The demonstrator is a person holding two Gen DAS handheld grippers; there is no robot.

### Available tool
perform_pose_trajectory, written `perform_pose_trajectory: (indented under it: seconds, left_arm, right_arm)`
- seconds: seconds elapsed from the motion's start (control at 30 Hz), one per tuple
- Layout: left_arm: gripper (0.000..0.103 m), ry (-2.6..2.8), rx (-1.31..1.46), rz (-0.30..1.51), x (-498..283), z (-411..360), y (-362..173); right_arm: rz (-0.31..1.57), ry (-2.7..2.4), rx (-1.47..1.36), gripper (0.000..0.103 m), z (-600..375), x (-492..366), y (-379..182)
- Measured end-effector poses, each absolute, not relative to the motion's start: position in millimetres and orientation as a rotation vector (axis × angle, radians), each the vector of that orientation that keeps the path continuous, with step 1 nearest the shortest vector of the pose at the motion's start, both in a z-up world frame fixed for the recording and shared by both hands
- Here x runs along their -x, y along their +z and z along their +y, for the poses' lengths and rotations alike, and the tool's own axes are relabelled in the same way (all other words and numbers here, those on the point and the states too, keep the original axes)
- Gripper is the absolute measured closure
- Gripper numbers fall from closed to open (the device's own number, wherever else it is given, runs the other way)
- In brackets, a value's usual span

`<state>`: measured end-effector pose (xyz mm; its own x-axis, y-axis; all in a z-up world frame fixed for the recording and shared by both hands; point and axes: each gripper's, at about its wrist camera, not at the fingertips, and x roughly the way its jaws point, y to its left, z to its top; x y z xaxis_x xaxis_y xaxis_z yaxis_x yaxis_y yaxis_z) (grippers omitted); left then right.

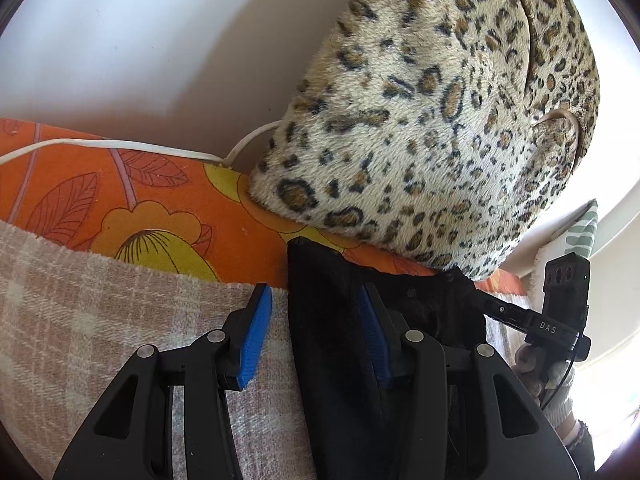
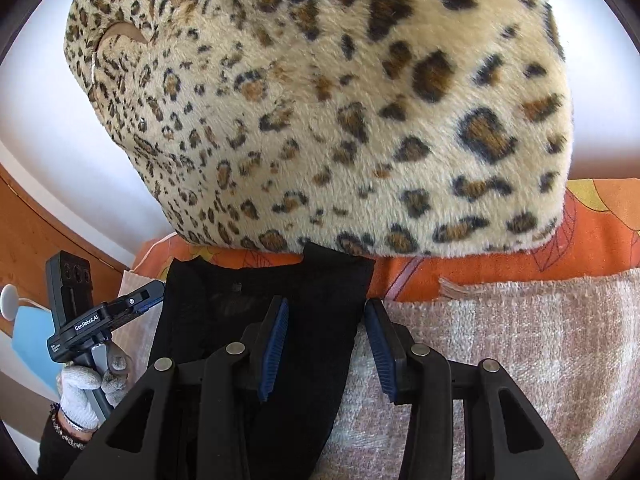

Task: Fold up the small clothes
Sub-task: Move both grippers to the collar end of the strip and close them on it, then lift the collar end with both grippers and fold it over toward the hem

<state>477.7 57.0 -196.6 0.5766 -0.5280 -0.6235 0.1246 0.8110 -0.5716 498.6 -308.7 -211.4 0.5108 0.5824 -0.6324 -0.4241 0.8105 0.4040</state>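
From my left wrist camera, the left gripper (image 1: pixel 316 334) has its blue pads (image 1: pixel 256 336) standing apart, with the left edge of the black garment (image 1: pixel 332 320) running up between them. The cloth drapes against the right-hand pad, while the left-hand pad sits clear of it over the pink plaid towel (image 1: pixel 80 300). I cannot tell whether the pads actually press on the fabric.

From the right wrist camera, the right gripper (image 2: pixel 326 342) mirrors this. The garment's (image 2: pixel 320 292) right edge lies between its pads, close against the left-hand one. The right-hand pad (image 2: pixel 380 344) is over the towel (image 2: pixel 520 340). Again I cannot tell if there is a real grip.

My landmark is the leopard-print cushion (image 1: pixel 440 112). The black garment lies just in front of it, its upper edge touching or nearly touching the cushion's base, spread across the towel and the orange floral sheet (image 1: pixel 140 200). The sheet runs under the cushion, and the towel lies on the sheet on the near side. A white cable (image 1: pixel 120 145) trails along the sheet to the cushion's left and goes behind it.

In the right view, a white-gloved hand (image 2: pixel 86 392) to the lower left of the cushion holds the other gripper's handle.
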Motion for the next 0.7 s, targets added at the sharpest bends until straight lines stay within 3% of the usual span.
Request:
perform_pose_trajectory:
  seconds: [0.1,0.17,0.23,0.27,0.4,0.5,0.53,0.57,0.63,0.67,0.7]
  left_arm:
    - [0.059,-0.404,0.501,0.860,-480,54,-196]
    - [0.064,-0.411,0.500,0.845,-482,51,-197]
    - [0.097,-0.420,0.491,0.844,-484,48,-198]
    - [0.101,-0.417,0.482,0.835,-484,48,-197]
    - [0.101,-0.426,0.491,0.795,-485,50,-191]
    - [0.101,-0.443,0.490,0.819,-488,49,-193]
    - [0.101,-0.439,0.483,0.818,-487,48,-193]
    - [0.099,-0.435,0.483,0.822,-488,48,-193]
    - [0.083,-0.413,0.496,0.860,-492,46,-195]
    - [0.068,-0.396,0.506,0.880,-494,46,-197]
    - [0.068,-0.395,0.518,0.865,-494,47,-197]
  right_arm:
    - [0.827,0.610,-0.185,0.070,-302,-503,-211]
    - [0.839,0.611,-0.171,0.089,-296,-506,-212]
    - [0.838,0.604,-0.150,0.098,-291,-508,-213]
    - [0.833,0.598,-0.135,0.100,-288,-508,-213]
    - [0.803,0.585,-0.109,0.101,-281,-510,-206]
    - [0.833,0.617,-0.103,0.098,-277,-511,-204]
    - [0.844,0.625,-0.101,0.093,-275,-511,-204]
    - [0.851,0.620,-0.097,0.082,-274,-511,-203]
    - [0.845,0.589,-0.098,0.059,-266,-513,-204]
    - [0.844,0.581,-0.107,0.060,-266,-514,-205]
    - [0.846,0.585,-0.126,0.060,-270,-516,-206]
